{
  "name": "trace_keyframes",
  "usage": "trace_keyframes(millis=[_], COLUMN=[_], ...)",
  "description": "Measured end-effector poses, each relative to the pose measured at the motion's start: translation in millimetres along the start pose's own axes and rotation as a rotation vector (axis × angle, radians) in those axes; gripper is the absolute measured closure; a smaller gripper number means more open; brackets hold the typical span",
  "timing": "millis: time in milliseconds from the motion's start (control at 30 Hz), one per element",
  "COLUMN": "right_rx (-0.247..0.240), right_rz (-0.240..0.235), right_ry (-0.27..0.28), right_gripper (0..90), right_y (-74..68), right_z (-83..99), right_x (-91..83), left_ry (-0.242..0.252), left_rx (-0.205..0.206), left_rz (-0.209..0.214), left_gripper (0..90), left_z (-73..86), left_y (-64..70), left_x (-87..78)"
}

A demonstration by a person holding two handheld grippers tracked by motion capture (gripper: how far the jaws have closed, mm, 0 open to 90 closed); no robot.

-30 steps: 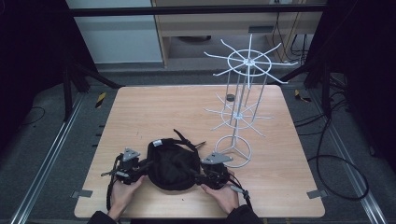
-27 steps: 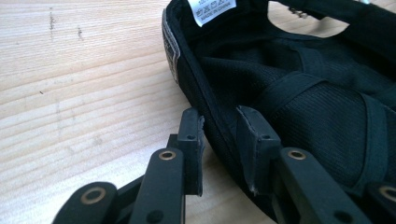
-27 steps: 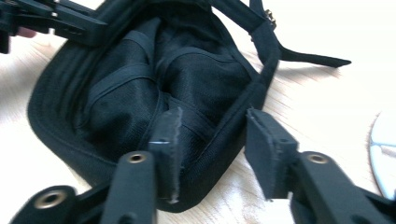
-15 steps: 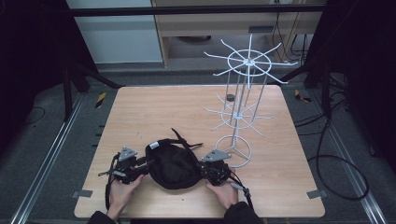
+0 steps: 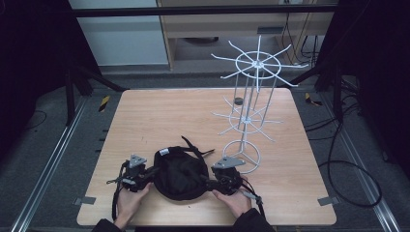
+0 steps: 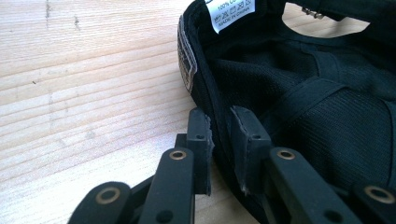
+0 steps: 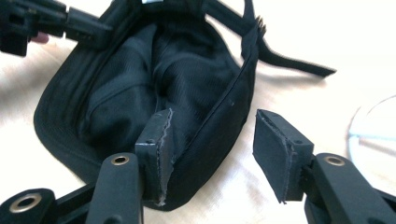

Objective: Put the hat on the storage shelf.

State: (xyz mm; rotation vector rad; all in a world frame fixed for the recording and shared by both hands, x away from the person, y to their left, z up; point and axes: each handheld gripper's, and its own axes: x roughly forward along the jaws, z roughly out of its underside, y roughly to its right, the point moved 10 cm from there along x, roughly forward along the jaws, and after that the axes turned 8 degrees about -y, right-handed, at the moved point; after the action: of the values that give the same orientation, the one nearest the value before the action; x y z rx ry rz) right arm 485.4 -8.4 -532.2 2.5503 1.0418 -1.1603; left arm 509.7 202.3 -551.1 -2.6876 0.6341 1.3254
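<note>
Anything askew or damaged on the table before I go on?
The black cap lies upside down, its inside and label facing up, with the back strap splayed loose toward the wire rack. The right gripper's finger pads look frayed along their edges. Nothing is spilled.

Light wood worktop [image 5: 145, 116] on dark grey floor [image 5: 43, 140], metal rails [image 5: 58, 159] along both sides, black/yellow tape marks [image 5: 104, 103] nr the far corners. Behind: pale wall panel [image 5: 121, 38] & a wooden shelf unit [image 5: 217, 24]; cables [image 5: 348, 164] loop on the floor at right. Dim room, dark drapes [image 5: 29, 58] either side.
</note>
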Motion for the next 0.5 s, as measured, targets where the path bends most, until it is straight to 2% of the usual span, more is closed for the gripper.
trace_keyframes(millis=[33,167,267,367,400,500], right_rx=[0.000,0.043,0.052,0.047,0.046,0.037], right_rz=[0.000,-0.019,-0.022,-0.023,-0.007,0.015], right_ry=[0.000,-0.056,-0.085,-0.111,-0.118,-0.098], right_gripper=[48.7,56.5,61.6,74.9,81.5,83.0], right_y=[0.0,-2.2,-2.0,-3.3,-2.7,-0.5], right_z=[0.0,8.7,12.4,14.3,13.7,9.5], right_x=[0.0,7.1,12.0,15.3,15.2,12.4], left_ry=[0.000,0.001,0.002,0.003,0.003,0.002], left_rx=[0.000,-0.004,-0.007,-0.012,-0.008,-0.002], left_rz=[0.000,0.007,0.015,0.032,0.037,0.041], left_gripper=[78.0,77.9,77.9,77.6,77.3,77.2], left_z=[0.0,0.2,0.1,0.1,0.4,1.0], left_y=[0.0,-0.2,0.4,1.9,3.2,5.2], left_x=[0.0,-0.2,-0.8,-2.0,-2.9,-3.5])
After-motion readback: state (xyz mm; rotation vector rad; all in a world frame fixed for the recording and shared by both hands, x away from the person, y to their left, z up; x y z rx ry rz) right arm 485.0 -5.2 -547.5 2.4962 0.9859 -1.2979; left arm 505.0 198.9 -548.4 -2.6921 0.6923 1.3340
